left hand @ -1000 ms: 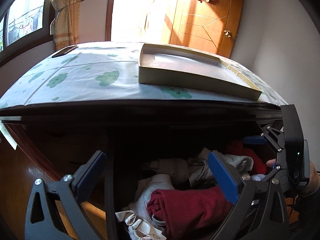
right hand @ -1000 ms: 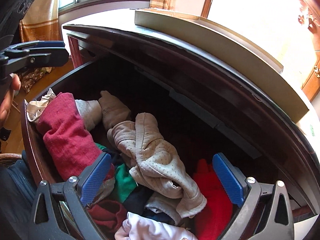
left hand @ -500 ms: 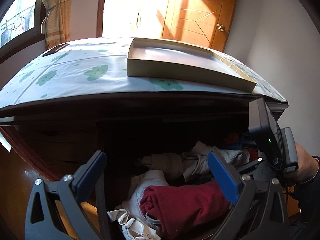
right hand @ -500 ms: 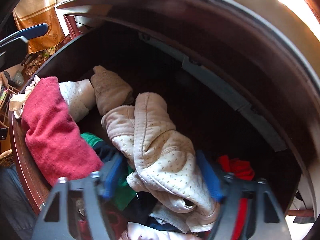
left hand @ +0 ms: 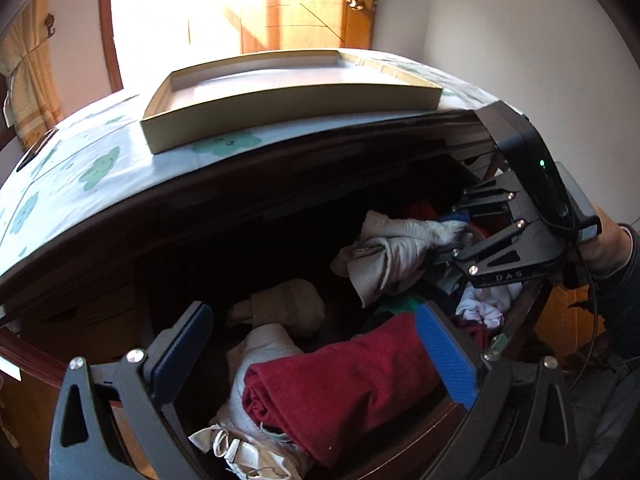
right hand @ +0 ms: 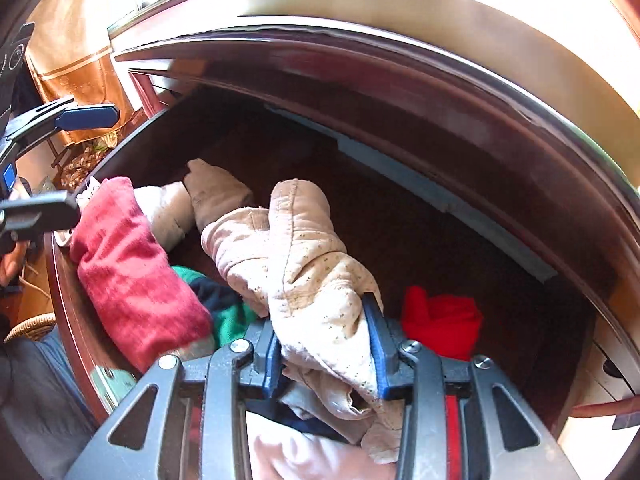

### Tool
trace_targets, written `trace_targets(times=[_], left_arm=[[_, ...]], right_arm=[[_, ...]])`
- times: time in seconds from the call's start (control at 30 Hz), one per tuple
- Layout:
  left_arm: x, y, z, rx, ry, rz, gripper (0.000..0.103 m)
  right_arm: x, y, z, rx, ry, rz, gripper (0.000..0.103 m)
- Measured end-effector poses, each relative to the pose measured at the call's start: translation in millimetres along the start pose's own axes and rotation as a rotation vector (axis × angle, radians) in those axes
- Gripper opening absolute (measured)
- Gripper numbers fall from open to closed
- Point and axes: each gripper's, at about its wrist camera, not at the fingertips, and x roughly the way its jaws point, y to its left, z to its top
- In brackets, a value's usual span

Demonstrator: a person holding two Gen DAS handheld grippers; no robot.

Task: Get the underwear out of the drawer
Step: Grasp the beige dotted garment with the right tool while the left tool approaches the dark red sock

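1. The right tongs [right hand: 326,344] have just been closing and now pinch the near end of a beige dotted undergarment [right hand: 304,264]; their blue pads press the cloth from both sides.
2. That garment lies in the open wooden drawer [right hand: 420,208], stretching away from the right tongs toward the drawer's back, draped over a green and dark piece [right hand: 224,304].
3. To the left of the right tongs sits a folded dark red cloth [right hand: 132,264]; to their right, a bright red item [right hand: 440,320]; below them, a pale pink piece [right hand: 312,452].
4. The left tongs [left hand: 316,356] stand wide open and hold nothing, poised above the dark red cloth at the drawer's left end.
5. Beyond the left tongs, on the table top with its cloud-print cover [left hand: 100,168], rests a shallow cardboard box lid [left hand: 288,92].
6. The step in hand looks like the grasp itself: the garment is caught but not yet lifted out.
7. The next move likely calls for a steady lift up and toward the person, clearing the drawer's front edge and the table overhang, without dragging neighbouring clothes along.
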Motion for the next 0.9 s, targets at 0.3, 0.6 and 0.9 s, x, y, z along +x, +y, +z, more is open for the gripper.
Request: trace_targets(times=[0.3, 0.6, 0.9], left_arm=[[27, -17, -6, 0.172, 0.14, -0.033, 0.099], [39, -21, -4, 0.237, 0.281, -0.195, 0.087], [62, -31, -3, 0.326, 0.42, -0.274, 0.084]], right_arm=[[-7, -18, -10, 0.055, -0.033, 0.019, 0.038], [-7, -19, -10, 0.064, -0.04, 0.026, 0.038], [-7, -19, -11, 0.073, -0.044, 0.034, 0.038]])
